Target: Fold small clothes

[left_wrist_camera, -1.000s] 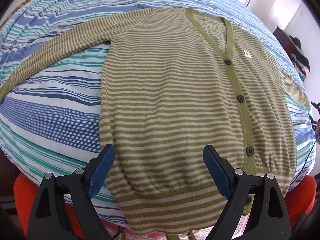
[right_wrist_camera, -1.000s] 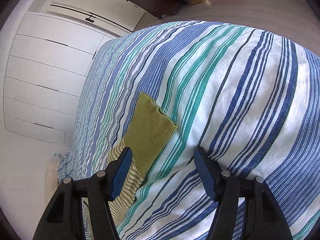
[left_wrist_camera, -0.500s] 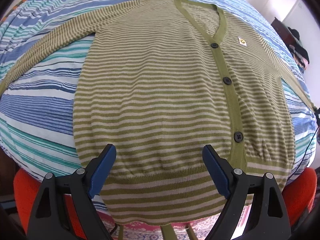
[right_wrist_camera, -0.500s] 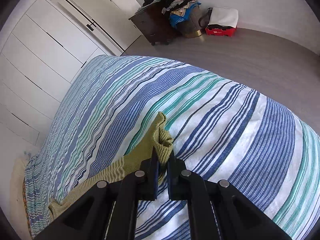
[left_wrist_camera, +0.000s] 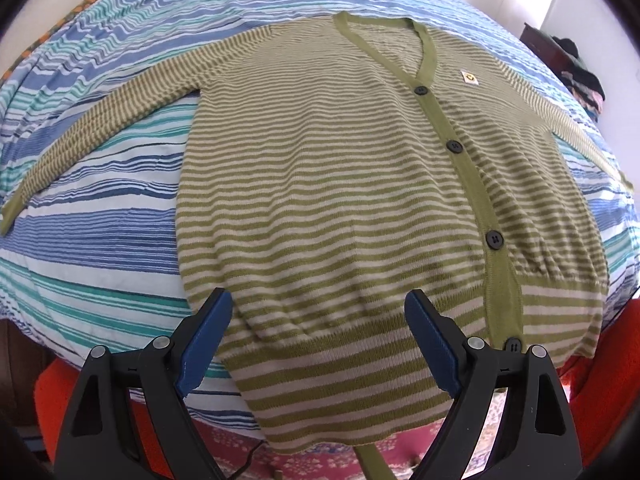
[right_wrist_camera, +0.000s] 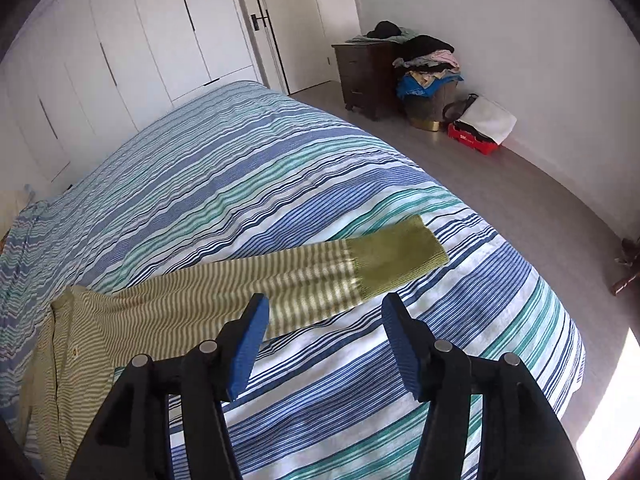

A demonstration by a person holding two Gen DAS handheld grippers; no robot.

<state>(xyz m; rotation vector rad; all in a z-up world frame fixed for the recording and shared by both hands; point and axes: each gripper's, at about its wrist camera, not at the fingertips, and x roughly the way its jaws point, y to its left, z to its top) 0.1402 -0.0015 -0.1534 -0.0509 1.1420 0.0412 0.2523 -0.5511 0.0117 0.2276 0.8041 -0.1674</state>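
Observation:
A green and cream striped cardigan [left_wrist_camera: 340, 184] lies flat and buttoned on the striped bed, sleeves spread out to both sides. My left gripper [left_wrist_camera: 318, 316] is open and empty, above the cardigan's hem. In the right wrist view the cardigan's sleeve [right_wrist_camera: 288, 284] stretches out flat across the bed, ending in a plain green cuff [right_wrist_camera: 396, 254]. My right gripper [right_wrist_camera: 326, 320] is open and empty, just above the sleeve near the cuff.
The bed has a blue, teal and white striped cover [right_wrist_camera: 248, 168]. A red chair or cushion [left_wrist_camera: 600, 364] sits at the bed's near edge. White wardrobe doors [right_wrist_camera: 132, 48], a dark dresser [right_wrist_camera: 366, 76] and a laundry pile [right_wrist_camera: 430, 68] stand beyond.
My right gripper shut on the sleeve cuff, then opened and let it go; the sleeve now lies straight and flat. My left gripper stayed open and shifted slightly over the hem.

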